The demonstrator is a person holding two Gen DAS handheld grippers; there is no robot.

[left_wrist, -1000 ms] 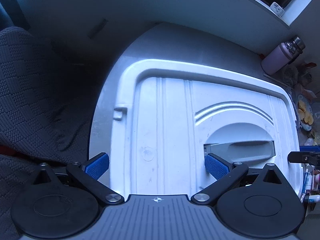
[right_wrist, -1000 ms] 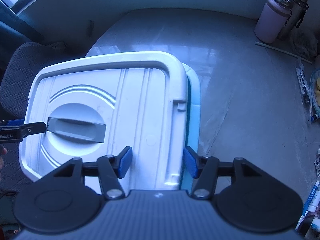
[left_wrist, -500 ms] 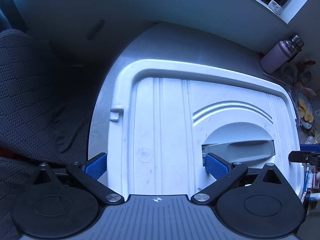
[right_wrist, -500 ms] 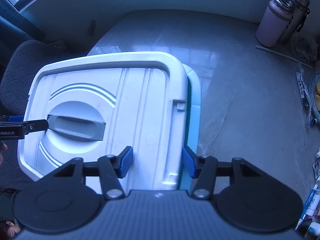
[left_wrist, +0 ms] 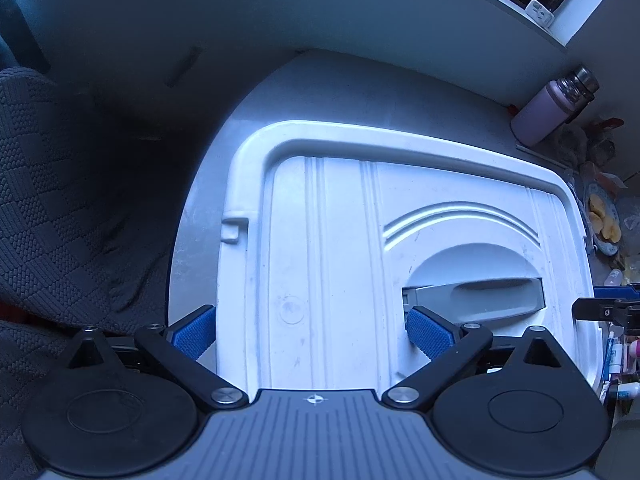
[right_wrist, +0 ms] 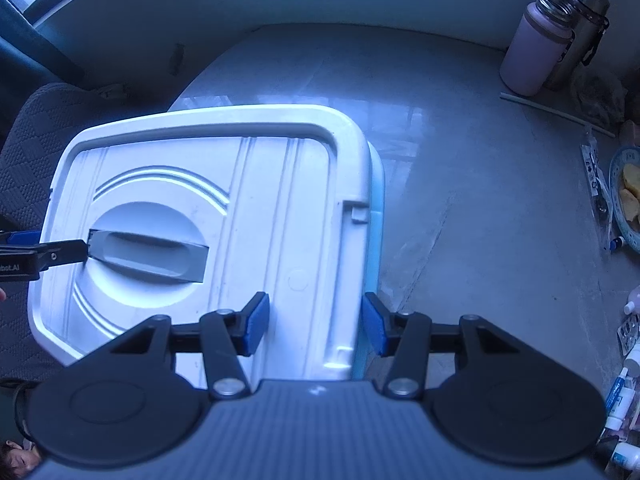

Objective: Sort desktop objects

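A white plastic lid (left_wrist: 340, 240) with a grey handle (left_wrist: 476, 296) lies on a light blue box (right_wrist: 376, 216) on the grey desk. My left gripper (left_wrist: 310, 330) is open, its fingers straddling the lid's left edge strip. My right gripper (right_wrist: 316, 322) is open, its fingers straddling the lid's right edge, one finger (right_wrist: 374, 324) outside the box wall. The left gripper shows in the right wrist view (right_wrist: 44, 256) at the handle's end. The lid sits skewed, and the blue rim shows along its right side.
A pink bottle (right_wrist: 528, 52) and a steel flask (right_wrist: 580, 28) stand at the back right. A plate of fruit slices (right_wrist: 628, 200) and several small bottles and tubes (right_wrist: 624, 396) lie along the right edge. A dark fabric chair (left_wrist: 60, 208) is on the left.
Both wrist views have shifted slightly, so the lid sits a little further into the frames. Both grippers stay open around the lid's edges.
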